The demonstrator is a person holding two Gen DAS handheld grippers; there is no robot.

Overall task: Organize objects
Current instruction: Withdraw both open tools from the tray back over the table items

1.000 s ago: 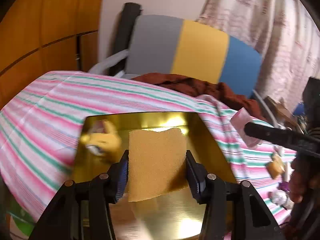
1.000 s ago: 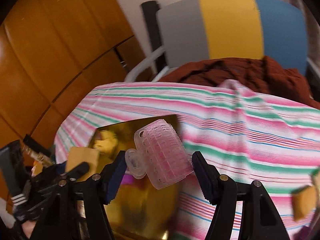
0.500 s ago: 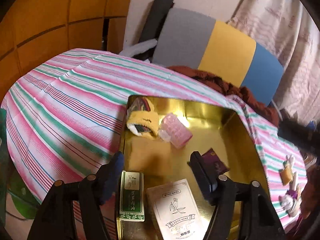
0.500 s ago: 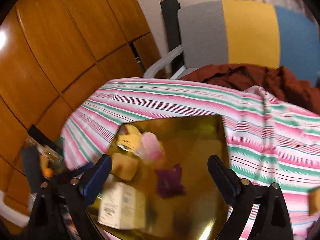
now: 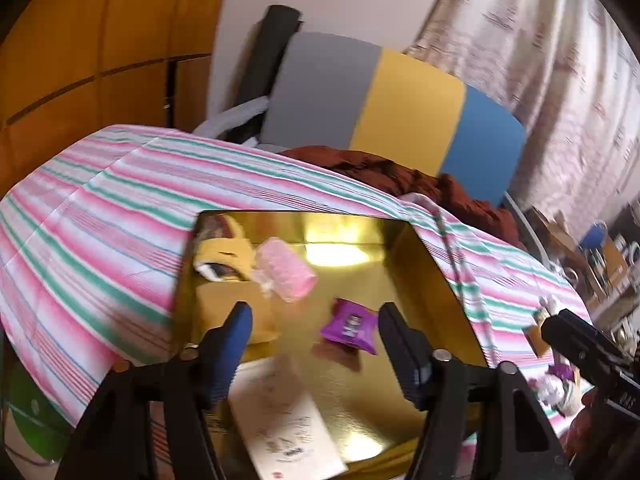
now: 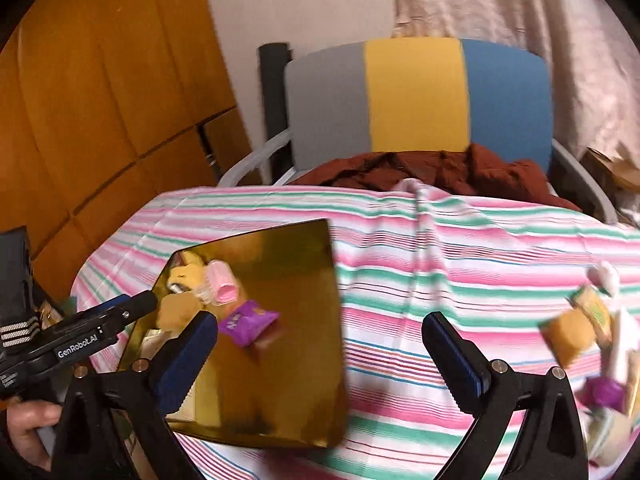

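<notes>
Domestic room, table under striped tablecloth (image 6: 440, 240), tricolour chair (image 6: 416, 96) draped with brown garment (image 6: 440, 172), patterned curtain (image 5: 540, 60), wooden wall panelling (image 6: 100, 100).

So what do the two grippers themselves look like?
Both are alike: black plastic frames with silver screws, and two fingers faced with ribbed blue pads. The left gripper shows, in the right view, white "GenRobot.AI" lettering on its side. The right gripper shows no marking. No sleeves visible.
</notes>
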